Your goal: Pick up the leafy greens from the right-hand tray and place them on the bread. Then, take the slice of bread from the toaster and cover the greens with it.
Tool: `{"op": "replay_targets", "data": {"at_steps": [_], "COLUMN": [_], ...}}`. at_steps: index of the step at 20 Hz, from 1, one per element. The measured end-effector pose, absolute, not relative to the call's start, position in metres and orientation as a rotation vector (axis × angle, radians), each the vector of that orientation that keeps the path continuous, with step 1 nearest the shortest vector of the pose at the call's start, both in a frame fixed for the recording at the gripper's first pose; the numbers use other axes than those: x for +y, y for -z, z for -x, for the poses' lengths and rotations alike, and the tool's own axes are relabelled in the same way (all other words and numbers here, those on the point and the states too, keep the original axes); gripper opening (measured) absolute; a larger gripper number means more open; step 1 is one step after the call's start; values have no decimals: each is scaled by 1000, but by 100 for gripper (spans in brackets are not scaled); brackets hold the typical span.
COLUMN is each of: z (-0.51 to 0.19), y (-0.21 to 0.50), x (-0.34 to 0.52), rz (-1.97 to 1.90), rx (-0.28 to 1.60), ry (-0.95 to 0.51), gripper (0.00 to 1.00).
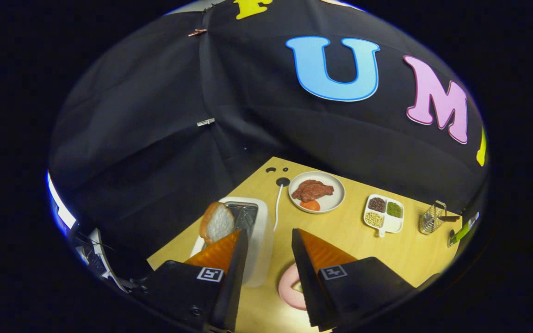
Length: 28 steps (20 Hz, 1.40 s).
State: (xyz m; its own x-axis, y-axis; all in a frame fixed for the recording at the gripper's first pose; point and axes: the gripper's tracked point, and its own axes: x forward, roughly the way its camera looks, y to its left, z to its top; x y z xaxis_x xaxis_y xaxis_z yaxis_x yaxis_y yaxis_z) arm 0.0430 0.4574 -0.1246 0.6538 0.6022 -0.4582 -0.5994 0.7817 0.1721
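We hold the tool (269,240) wide and empty at lower centre; the tan bread slice (217,223) sits in the white toaster (259,240), so covering remains.

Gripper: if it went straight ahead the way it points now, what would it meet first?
Probably the toaster, with the bread slice standing in it just ahead of one finger. The open claw holds nothing; depth is unclear.
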Motion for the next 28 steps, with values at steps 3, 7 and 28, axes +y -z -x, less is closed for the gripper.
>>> {"op": "replay_targets", "data": {"at_steps": [3, 7, 28], "z": [-38, -34, -44], "y": [120, 139, 152], "x": [500, 542, 563], "rz": [-5, 54, 33], "rx": [519, 539, 628], "ry": [-722, -744, -747], "gripper": [61, 69, 12]}}
